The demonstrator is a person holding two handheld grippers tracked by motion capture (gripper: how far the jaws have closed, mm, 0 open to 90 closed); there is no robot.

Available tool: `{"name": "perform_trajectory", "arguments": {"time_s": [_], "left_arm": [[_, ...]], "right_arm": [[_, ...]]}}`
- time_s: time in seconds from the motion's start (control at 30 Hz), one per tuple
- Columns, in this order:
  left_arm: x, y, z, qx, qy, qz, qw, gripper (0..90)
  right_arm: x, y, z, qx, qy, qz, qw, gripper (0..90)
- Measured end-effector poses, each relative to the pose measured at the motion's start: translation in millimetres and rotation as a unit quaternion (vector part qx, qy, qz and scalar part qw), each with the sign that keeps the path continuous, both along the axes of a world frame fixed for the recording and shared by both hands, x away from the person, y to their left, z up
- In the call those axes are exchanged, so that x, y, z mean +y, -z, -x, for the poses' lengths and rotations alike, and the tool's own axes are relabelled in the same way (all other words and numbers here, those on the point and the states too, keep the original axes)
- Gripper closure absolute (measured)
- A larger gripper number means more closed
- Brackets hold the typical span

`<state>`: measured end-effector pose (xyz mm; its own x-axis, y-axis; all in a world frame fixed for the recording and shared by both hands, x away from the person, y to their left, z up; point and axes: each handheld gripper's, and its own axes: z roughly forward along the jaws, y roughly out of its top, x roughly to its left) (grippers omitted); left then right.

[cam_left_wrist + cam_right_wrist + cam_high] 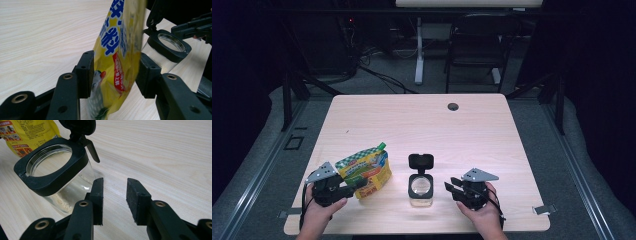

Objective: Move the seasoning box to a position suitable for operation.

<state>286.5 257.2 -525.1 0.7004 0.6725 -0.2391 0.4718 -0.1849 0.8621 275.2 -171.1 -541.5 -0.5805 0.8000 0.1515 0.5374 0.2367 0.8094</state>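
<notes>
Two open grippers: left gripper [354, 184], right gripper [451, 189].

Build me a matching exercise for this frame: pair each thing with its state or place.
Things:
1. yellow pouch
2. glass jar
3. left claw
4. right claw

States:
A. open, nothing between its jaws
B. lid flipped up, standing mid-table
C. open, its jaws either side of the pouch
D. upright, left of the jar

Pairs: 1-D, 2-B, 3-C, 4-A

Black left gripper [353, 184], right gripper [451, 190]; grey three-cornered top plates; brass-ringed screw holes; trailing black cables
</notes>
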Motion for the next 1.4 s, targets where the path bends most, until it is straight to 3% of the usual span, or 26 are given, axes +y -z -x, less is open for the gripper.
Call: {"name": "perform_trajectory", "arguments": {"time_s": [0.13, 0.3, 0.43, 0.8, 0.9, 1.4], "left_arm": [[-0.1, 2.1, -0.6, 0.001, 0.0, -0.005, 1.0, 51.4], [0.4, 5.8, -2.0, 0.012, -0.002, 0.002, 0.9999, 49.8], [3.1, 9.1, -4.0, 0.026, -0.003, 0.014, 0.9996, 46.3], [5.9, 16.8, -9.2, 0.053, -0.003, 0.014, 0.9985, 42.9], [6.0, 18.7, -10.6, 0.057, -0.003, 0.008, 0.9983, 42.9], [7.5, 25.7, -14.1, 0.071, 0.001, 0.018, 0.9973, 39.8]], "right_arm": [[0.0, 0.4, -0.1, 0.002, -0.001, 0.002, 1.0, 67.1], [0.2, 0.5, 0.0, 0.002, -0.001, 0.001, 1.0, 66.9], [0.1, 0.8, -0.2, 0.002, -0.001, 0.001, 1.0, 66.8], [0.1, 0.8, -0.3, 0.002, -0.002, 0.001, 1.0, 66.5], [0.0, 0.6, -0.3, 0.002, -0.002, 0.001, 1.0, 66.5], [0.2, 0.3, -0.3, -0.001, -0.002, -0.001, 1.0, 66.3]]}}
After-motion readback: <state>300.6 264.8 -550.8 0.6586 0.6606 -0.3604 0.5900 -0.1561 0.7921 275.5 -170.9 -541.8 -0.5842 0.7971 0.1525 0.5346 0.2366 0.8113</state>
